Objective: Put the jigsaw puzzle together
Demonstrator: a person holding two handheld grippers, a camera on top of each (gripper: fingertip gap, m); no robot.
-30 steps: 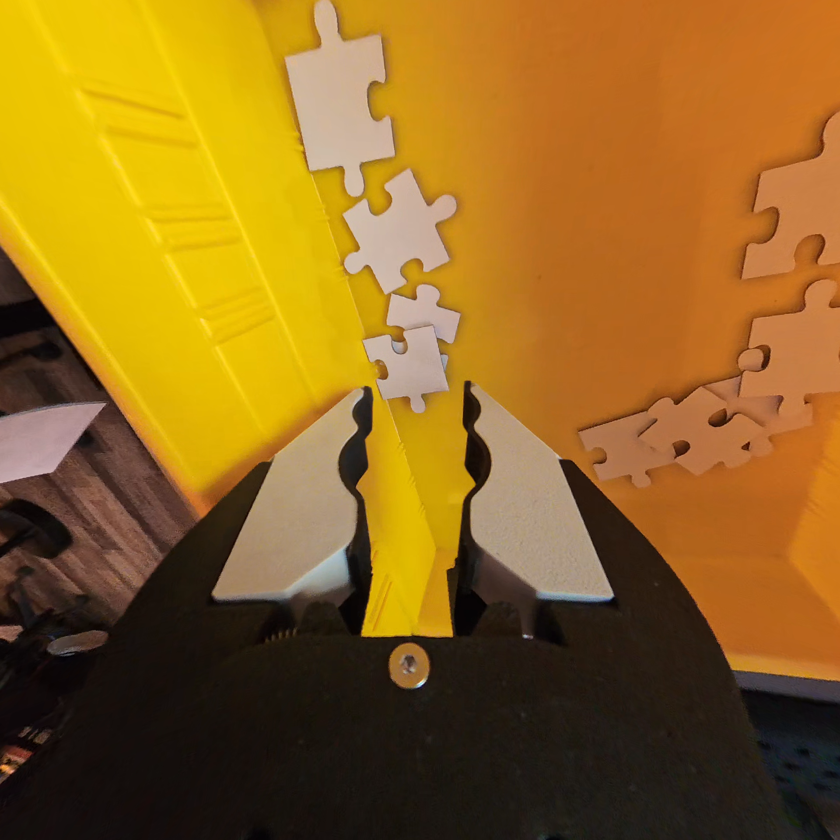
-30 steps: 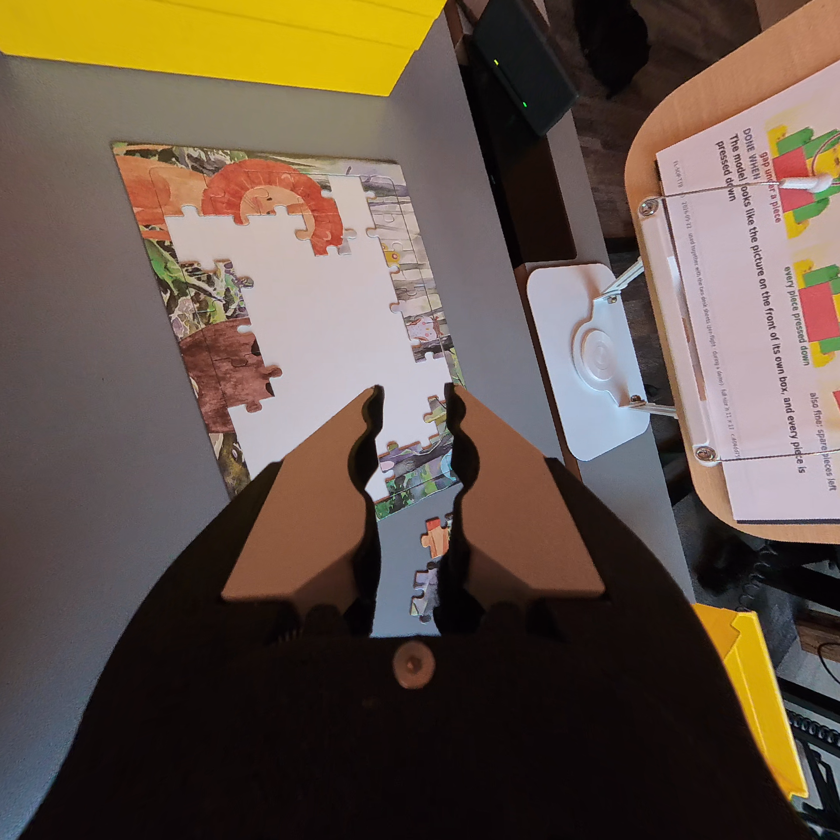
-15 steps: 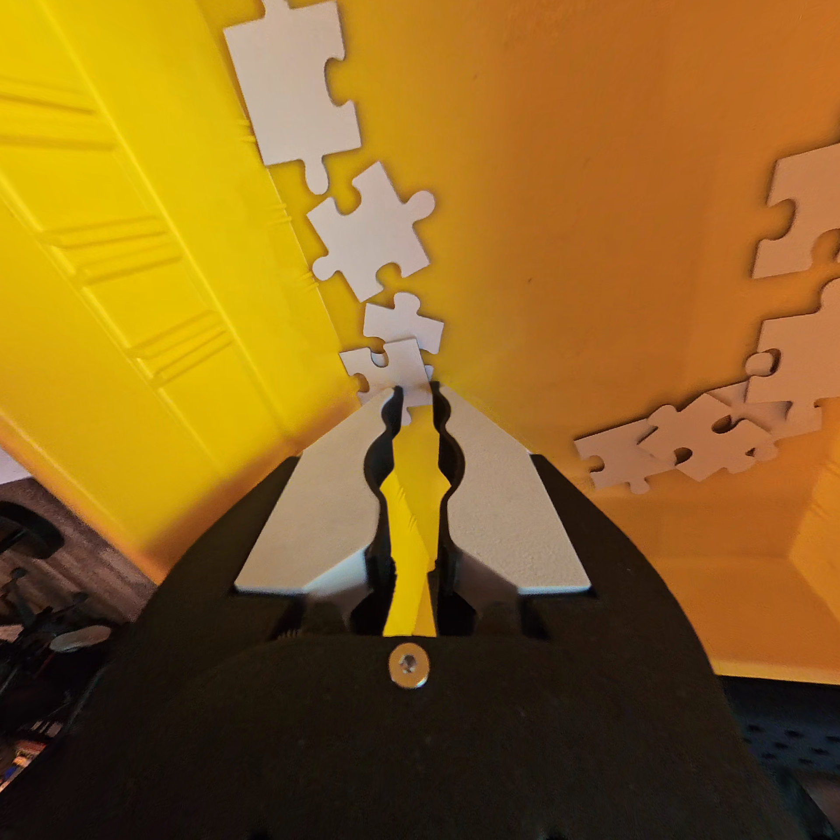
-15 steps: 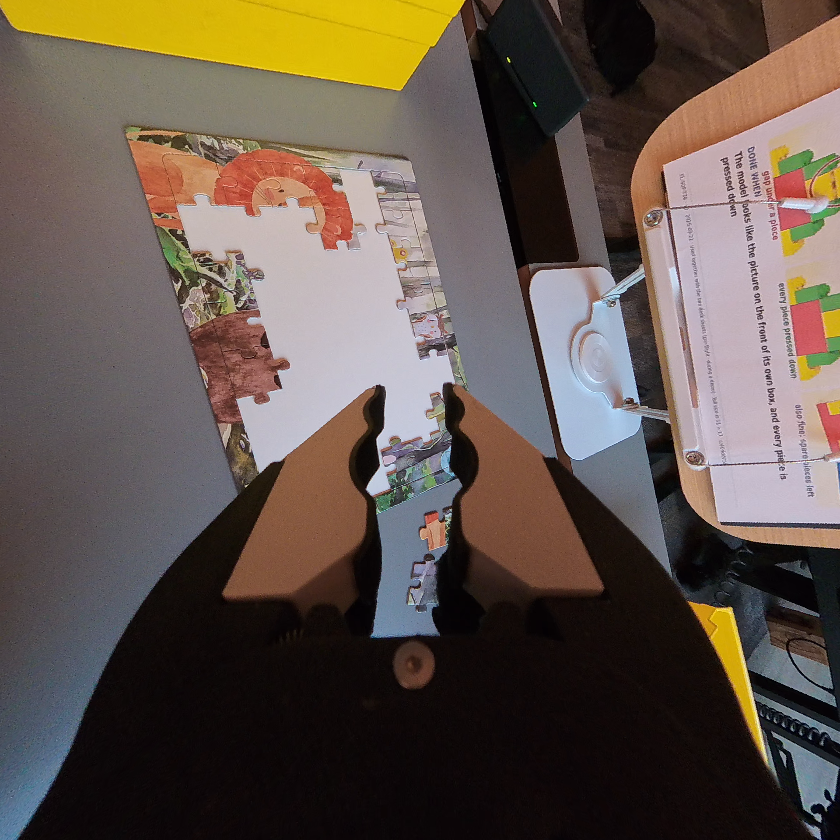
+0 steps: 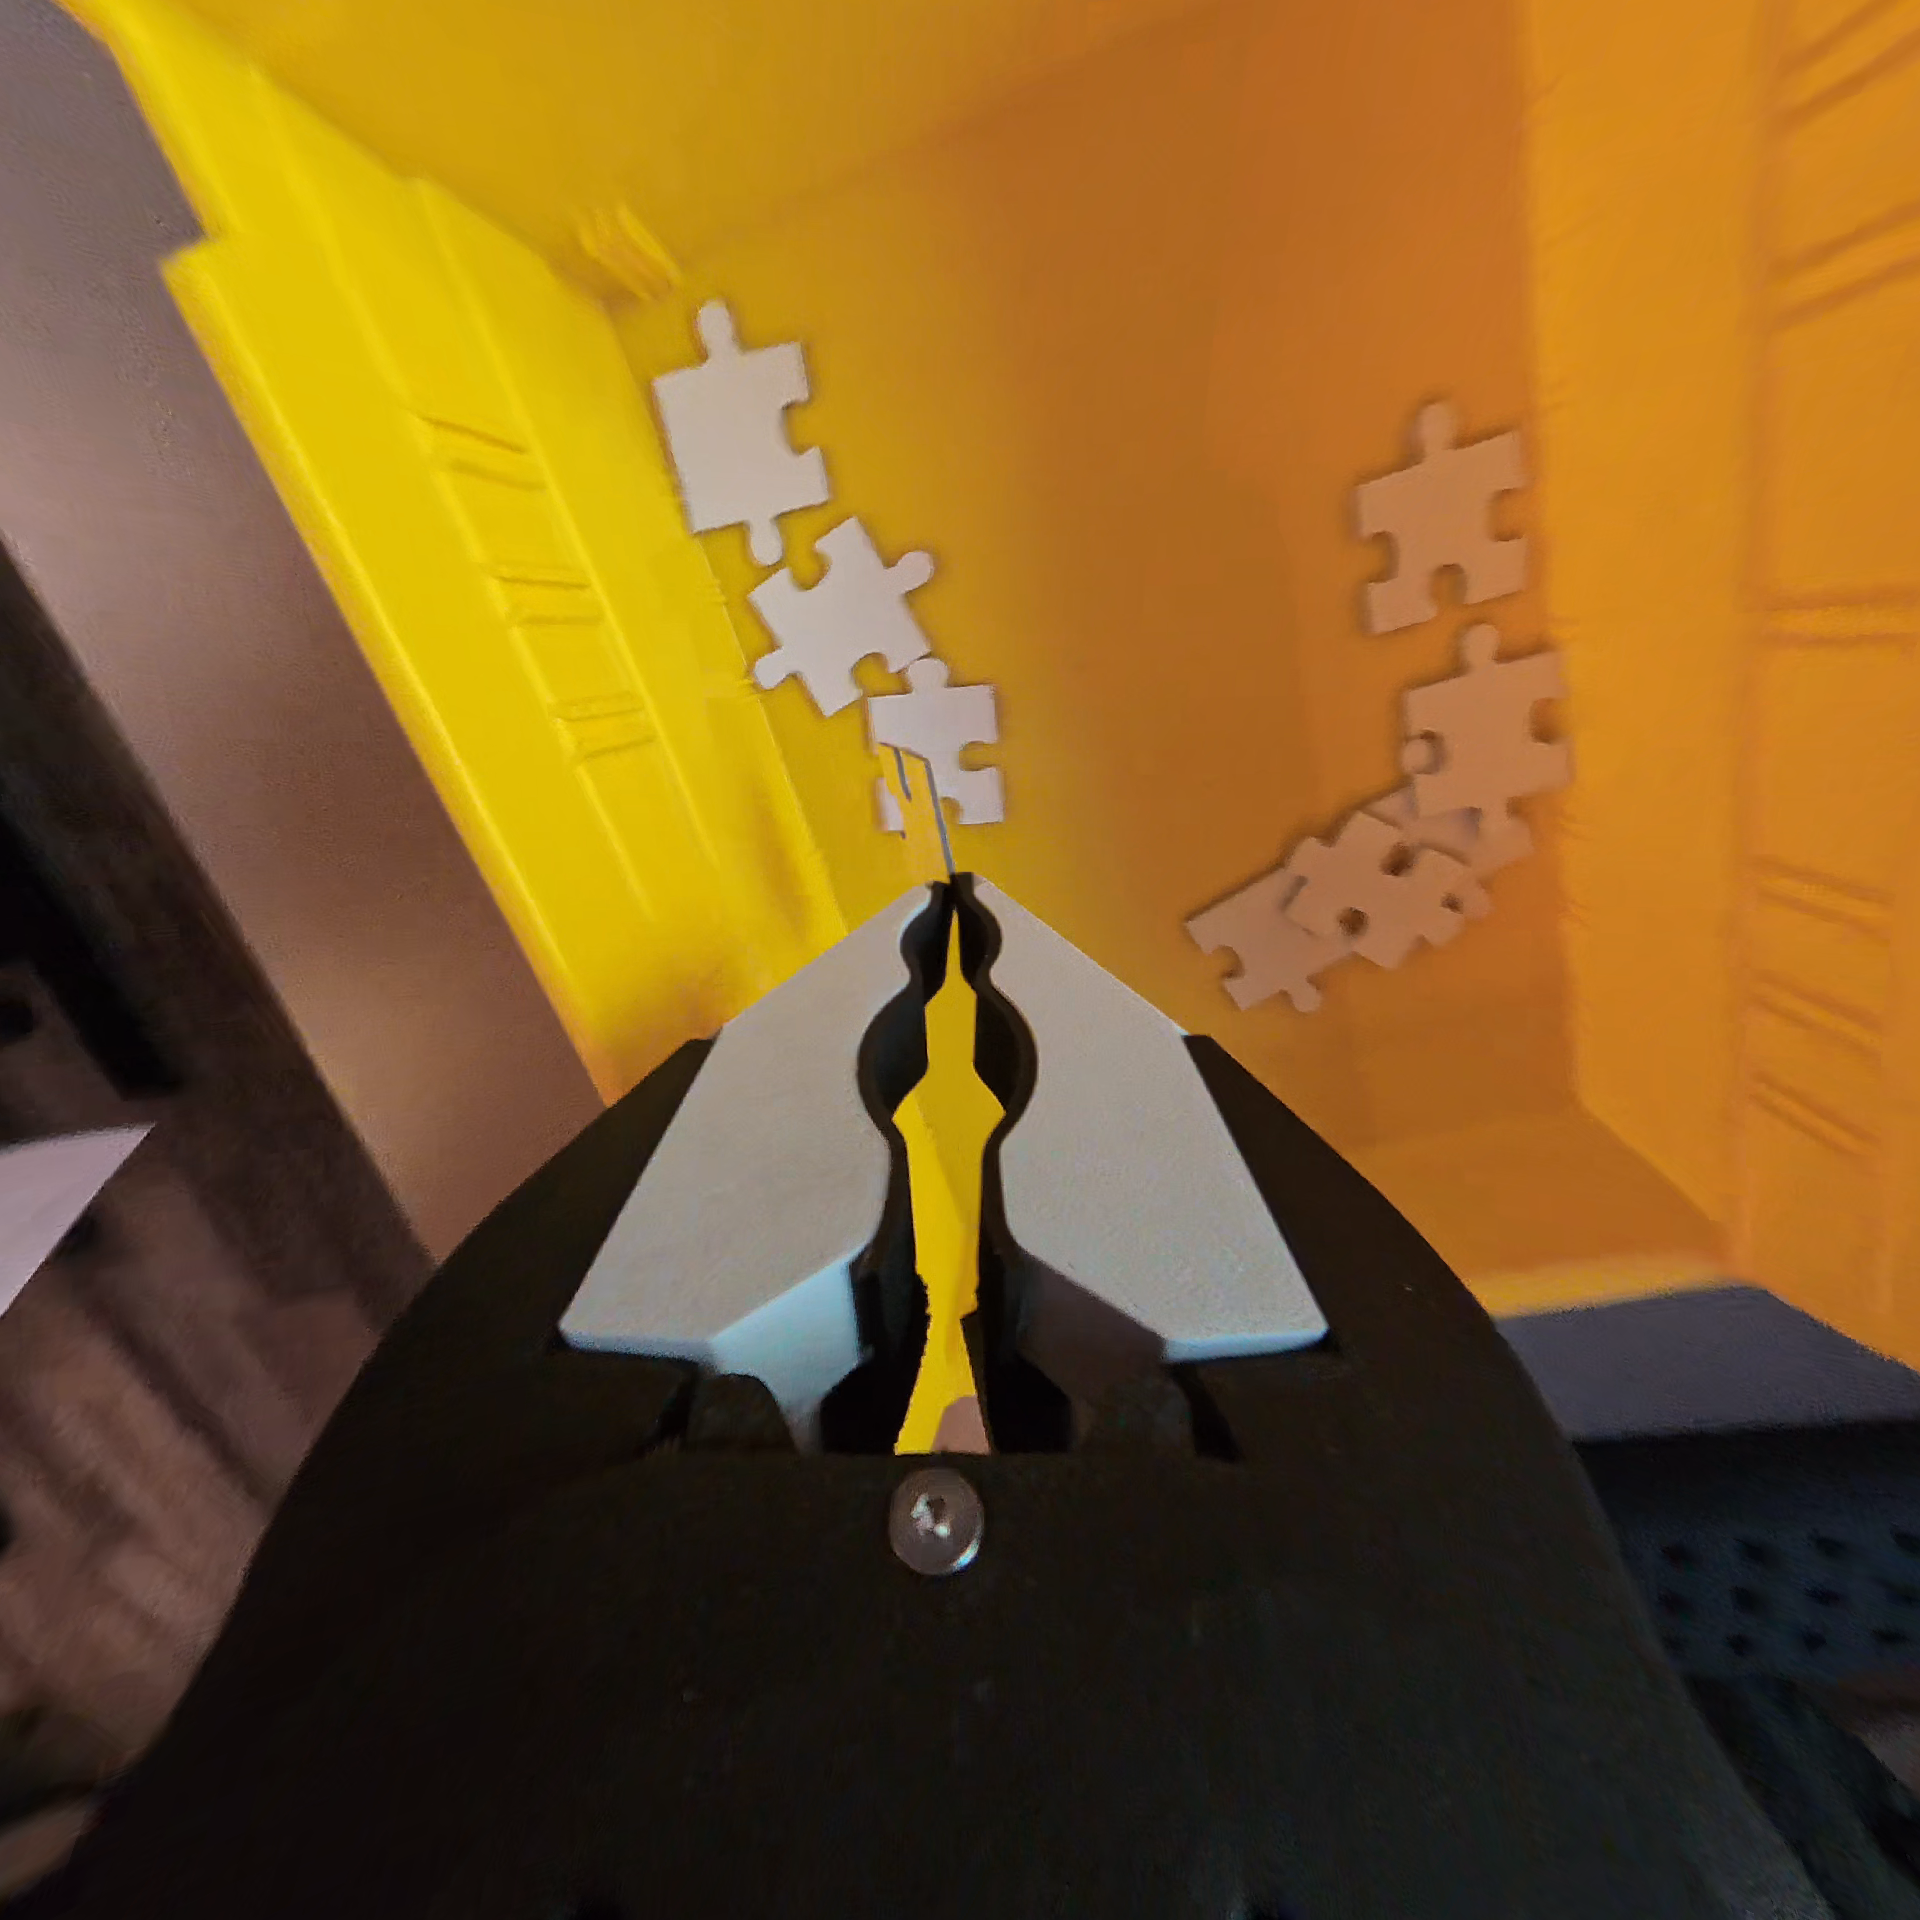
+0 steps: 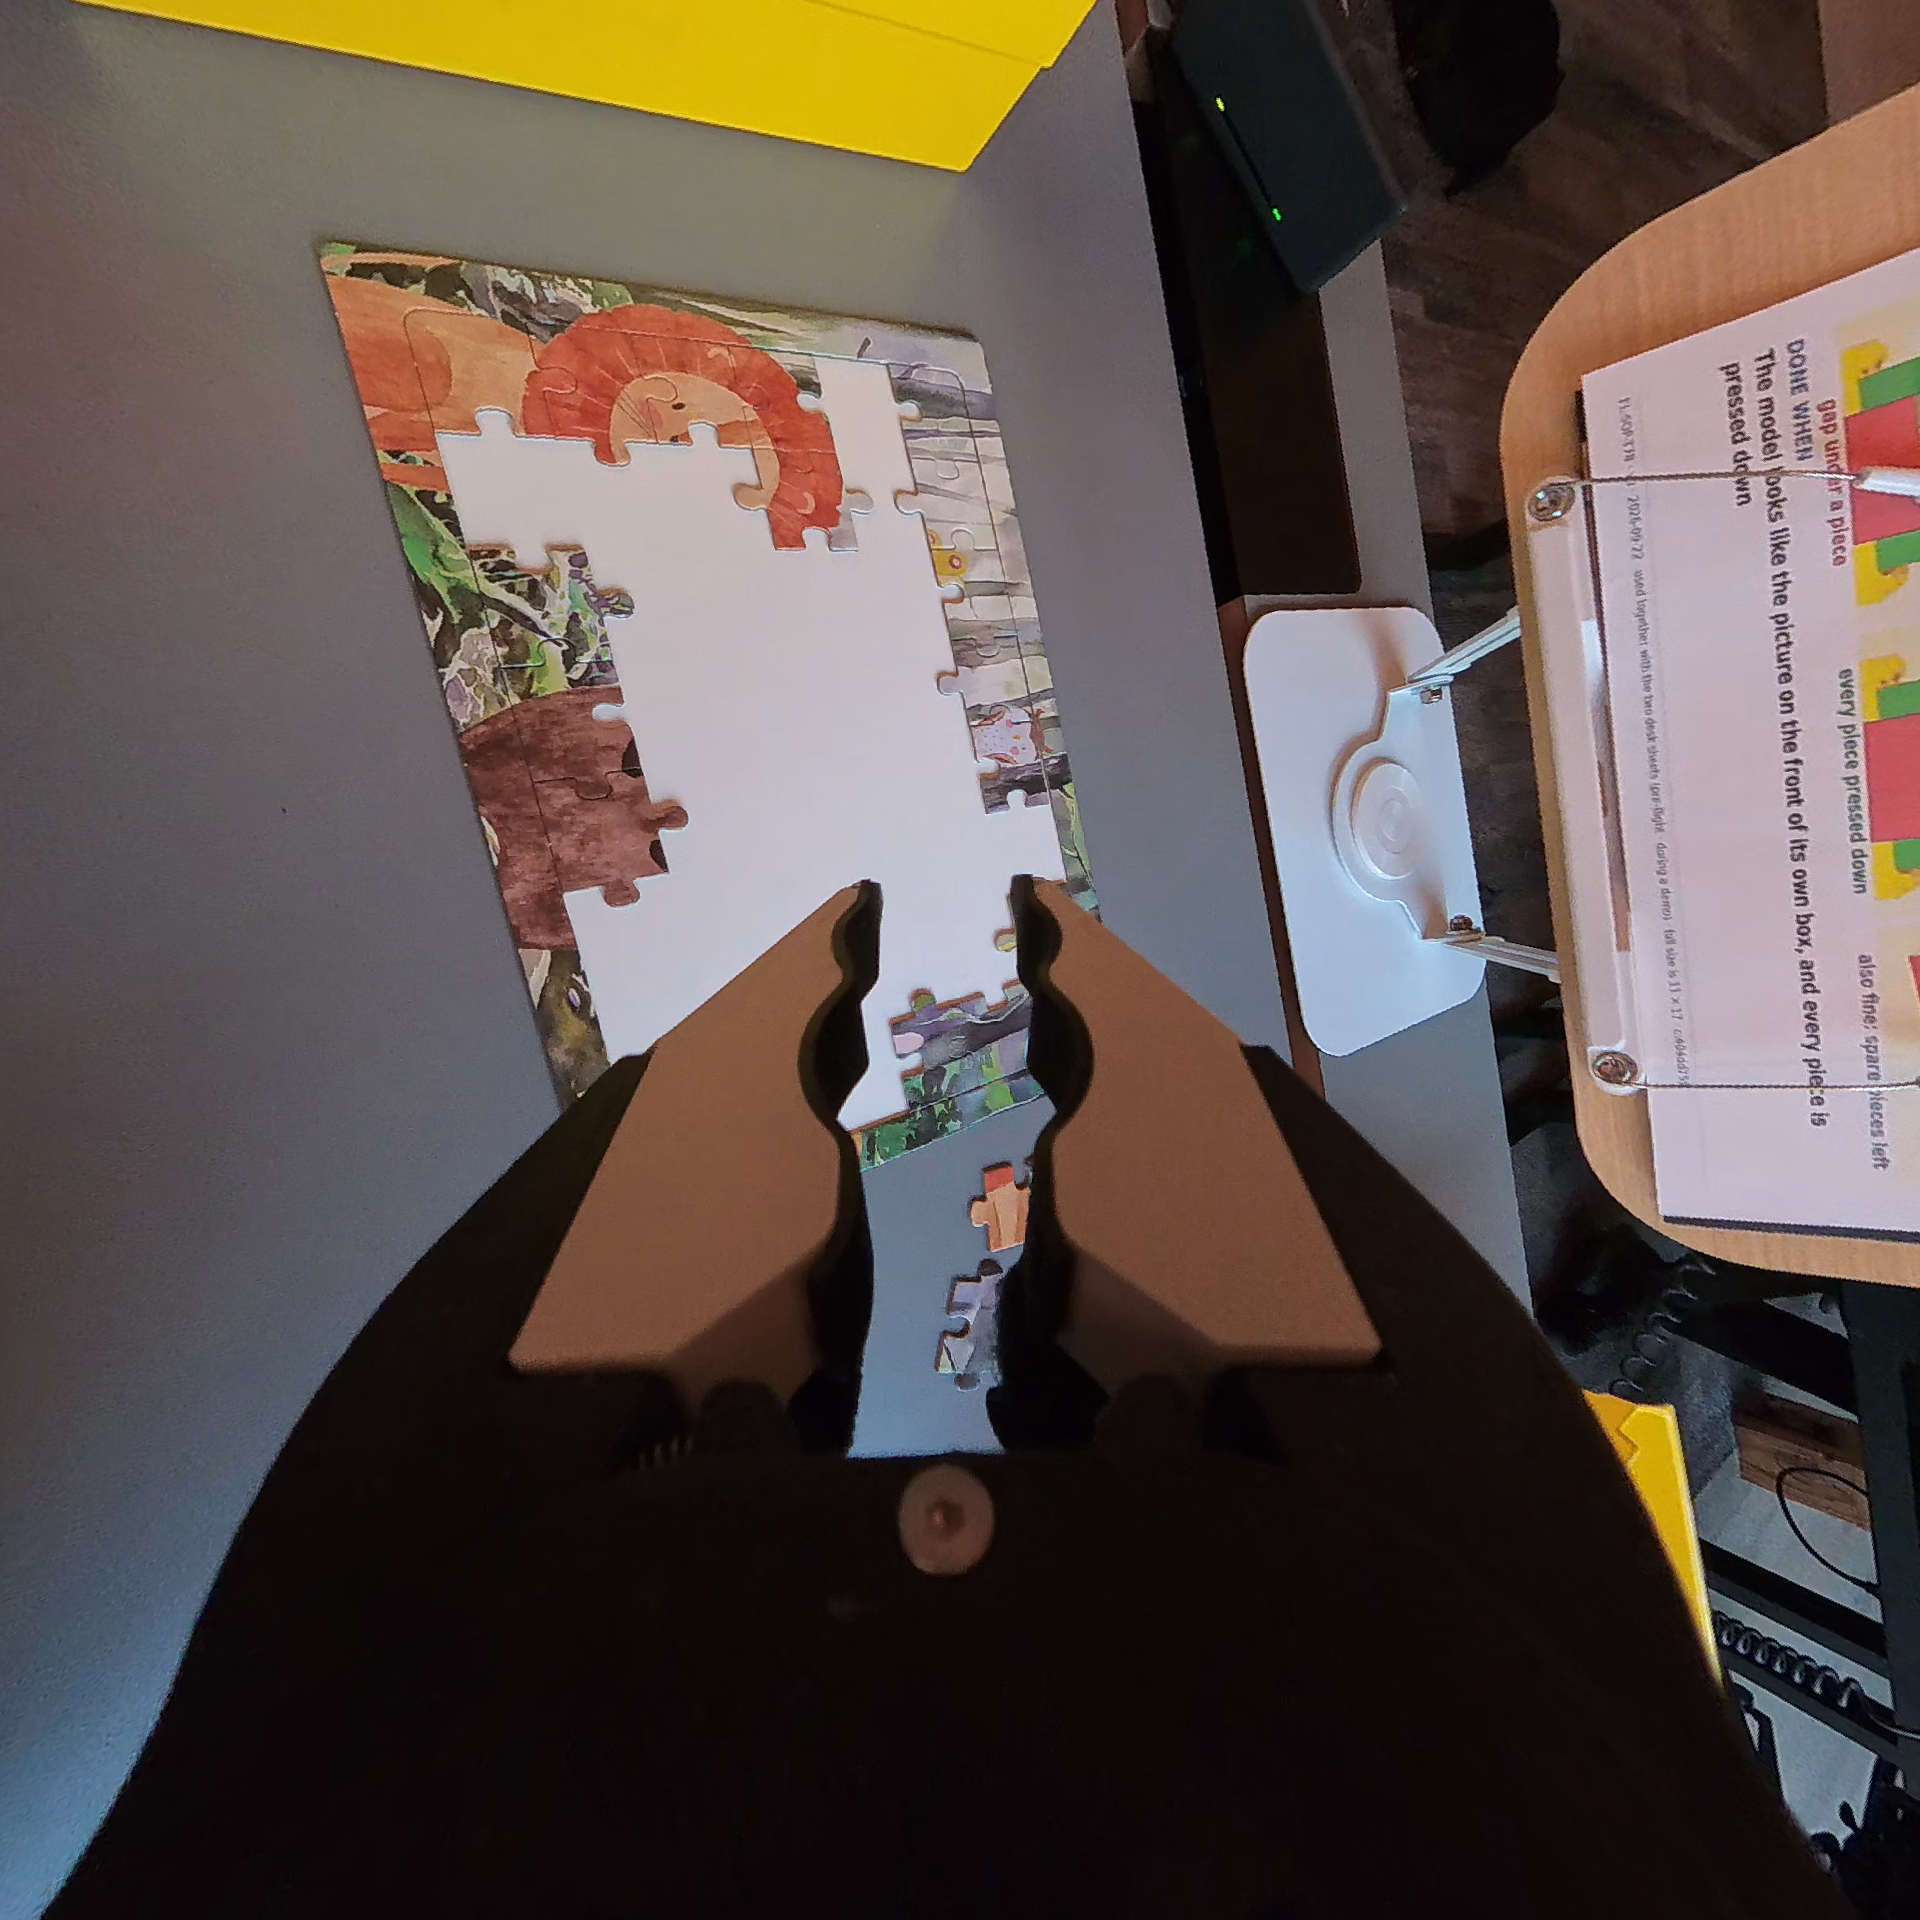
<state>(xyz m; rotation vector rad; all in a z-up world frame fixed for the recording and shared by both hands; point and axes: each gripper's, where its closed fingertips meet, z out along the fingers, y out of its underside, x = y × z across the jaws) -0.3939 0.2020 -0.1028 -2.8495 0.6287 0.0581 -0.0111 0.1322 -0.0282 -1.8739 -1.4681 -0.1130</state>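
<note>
In the left wrist view my left gripper is shut on a puzzle piece, held edge-on above the floor of a yellow bin. Several pale, face-down pieces lie in the bin, a row at the left wall and a cluster at the right. In the right wrist view my right gripper is open and empty above the near end of the puzzle board, whose border is filled and middle is bare white. Two loose coloured pieces lie on the grey table just before the board.
The yellow bin stands past the board's far end. To the right are a black device, a white stand base, a wooden table with a printed sheet, and another yellow bin. One gripper's finger ends stand about 40 cm off the other's. To reach the black device in a straight line is about 35 cm for my left fingers, about 45 cm for my right.
My left gripper closed on the nearest piece by the bin's left wall and lifted it back from the floor. My right gripper stayed open and drifted slightly over the board.
</note>
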